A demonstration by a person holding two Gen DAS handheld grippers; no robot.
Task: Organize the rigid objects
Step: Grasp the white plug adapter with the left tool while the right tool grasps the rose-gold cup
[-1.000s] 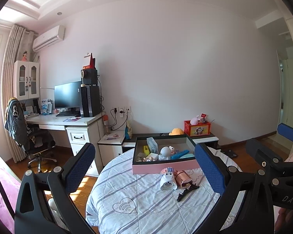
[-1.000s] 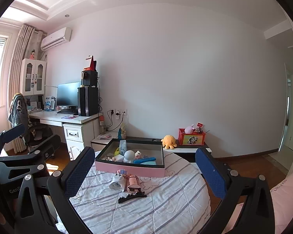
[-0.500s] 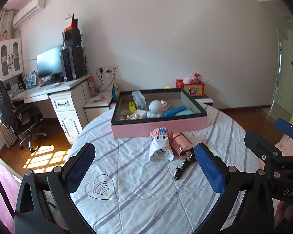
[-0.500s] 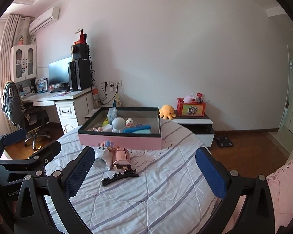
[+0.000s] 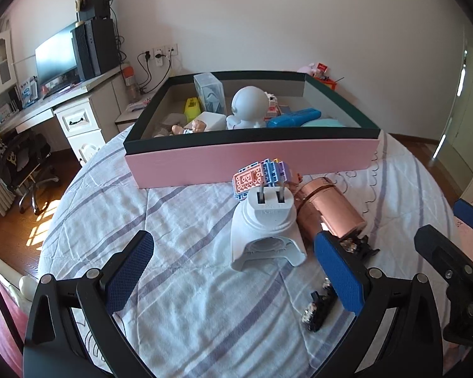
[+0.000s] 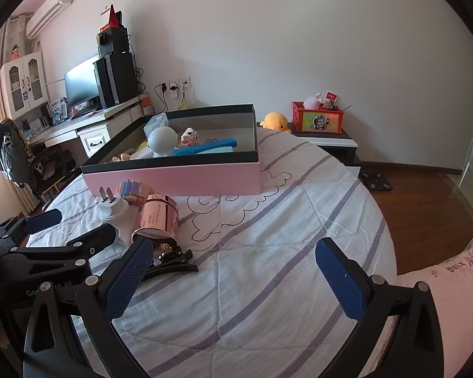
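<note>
A pink box with a dark rim [image 5: 249, 157] [image 6: 173, 179] stands on the striped round table and holds several toys. In front of it lie a white plug device [image 5: 266, 230] [image 6: 112, 209], a pastel brick block [image 5: 258, 178] [image 6: 132, 190], a rose-gold cylinder [image 5: 329, 209] [image 6: 157, 220] and a black hair clip [image 5: 320, 310] [image 6: 170, 263]. My left gripper [image 5: 233, 274] is open, low over the table, with the plug device just ahead of its fingers. My right gripper [image 6: 233, 272] is open over bare cloth, to the right of the clip.
The table's edge [image 6: 384, 236] curves off at the right above wooden floor. A desk with a monitor [image 5: 56, 56] and an office chair [image 5: 25, 163] stand to the left. A low cabinet carries a red box [image 6: 318, 121] and a yellow plush [image 6: 276, 121].
Both grippers have moved forward and tilted down toward the table. The loose objects now sit much closer, the plug device right before the left gripper. Both remain open.
</note>
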